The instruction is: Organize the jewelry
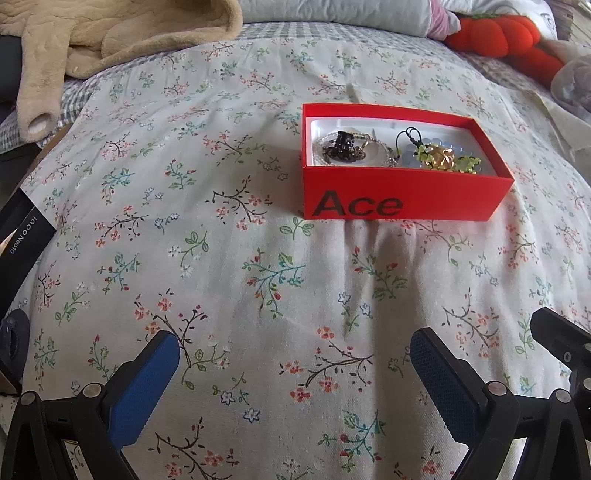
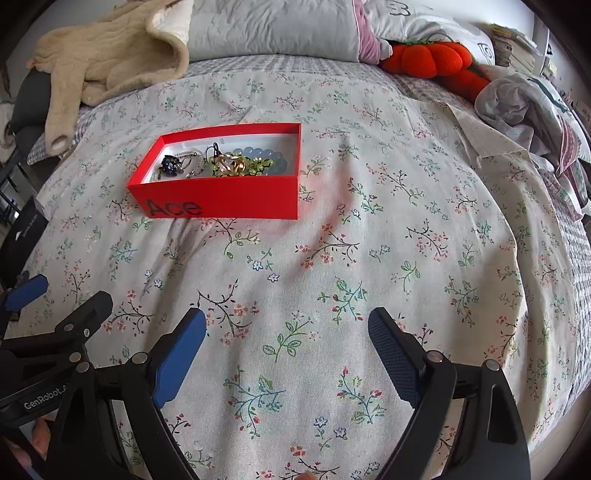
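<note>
Jewelry (image 1: 399, 149): left wrist view, it lies heaped inside my red box (image 1: 402, 197), which sits open on the bed (image 1: 221, 258), ahead and a little right of my left tongs.
Pieces, left view: a dark charm (image 1: 341, 146) at the box's left end, a gold flower with green beads (image 1: 443, 158) to the right, pale blue beads (image 1: 417, 147) just behind the flower.
Box, left view: "Ace" printed in black on the near wall; white lining inside.
Left tongs (image 1: 293, 356): spread wide, nothing between the blue pads, hanging over the floral sheet well short of the box.
Edges, left view: beige blanket (image 1: 110, 37) at the far left, orange plush (image 1: 506, 37) at the far right, a black carton (image 1: 22, 225) at the left rim.
Jewelry, right wrist view (image 2: 225, 162): same heap in the box (image 2: 221, 199), now ahead and to the left of my right tongs.
Right tongs (image 2: 286, 336): spread wide, pads empty, over bare sheet, well apart from the box.
Left tongs, right view (image 2: 62, 295): beside mine at the lower left, fingers apart.
Far side, right view: blanket (image 2: 110, 55), grey pillow (image 2: 273, 29), plush (image 2: 432, 59), crumpled cloth (image 2: 524, 103) at the right.
</note>
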`<state>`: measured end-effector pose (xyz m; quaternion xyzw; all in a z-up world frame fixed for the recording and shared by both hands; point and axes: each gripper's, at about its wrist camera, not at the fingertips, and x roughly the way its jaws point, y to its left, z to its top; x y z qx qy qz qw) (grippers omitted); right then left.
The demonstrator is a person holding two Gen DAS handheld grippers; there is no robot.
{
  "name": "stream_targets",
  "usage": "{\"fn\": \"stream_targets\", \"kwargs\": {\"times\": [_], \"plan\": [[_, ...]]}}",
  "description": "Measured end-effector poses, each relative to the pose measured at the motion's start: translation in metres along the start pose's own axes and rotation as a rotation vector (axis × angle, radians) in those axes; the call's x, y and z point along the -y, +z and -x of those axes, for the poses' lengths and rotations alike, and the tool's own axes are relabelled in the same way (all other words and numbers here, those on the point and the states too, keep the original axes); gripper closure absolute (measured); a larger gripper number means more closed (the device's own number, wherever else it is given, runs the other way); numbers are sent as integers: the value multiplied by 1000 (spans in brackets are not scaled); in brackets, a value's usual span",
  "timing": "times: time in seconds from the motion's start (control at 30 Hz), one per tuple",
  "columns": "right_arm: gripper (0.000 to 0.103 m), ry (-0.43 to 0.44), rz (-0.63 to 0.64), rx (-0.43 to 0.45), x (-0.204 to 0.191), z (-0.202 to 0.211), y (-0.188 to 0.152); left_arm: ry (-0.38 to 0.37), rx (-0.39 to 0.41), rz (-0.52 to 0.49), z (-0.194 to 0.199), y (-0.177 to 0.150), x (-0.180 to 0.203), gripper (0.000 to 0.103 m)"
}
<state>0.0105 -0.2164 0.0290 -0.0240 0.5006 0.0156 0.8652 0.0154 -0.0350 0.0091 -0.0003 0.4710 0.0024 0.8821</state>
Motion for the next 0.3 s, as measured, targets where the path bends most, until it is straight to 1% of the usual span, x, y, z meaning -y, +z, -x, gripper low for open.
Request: {"fn": "stream_targets", "kwargs": {"times": [0.2, 0.3], "plan": [[12, -1, 2, 0, 0, -1, 0, 11, -6, 3, -2, -1, -2, 0], [12, -7, -2, 1, 1, -4, 0, 31, -19, 10, -5, -3, -4, 0]]}}
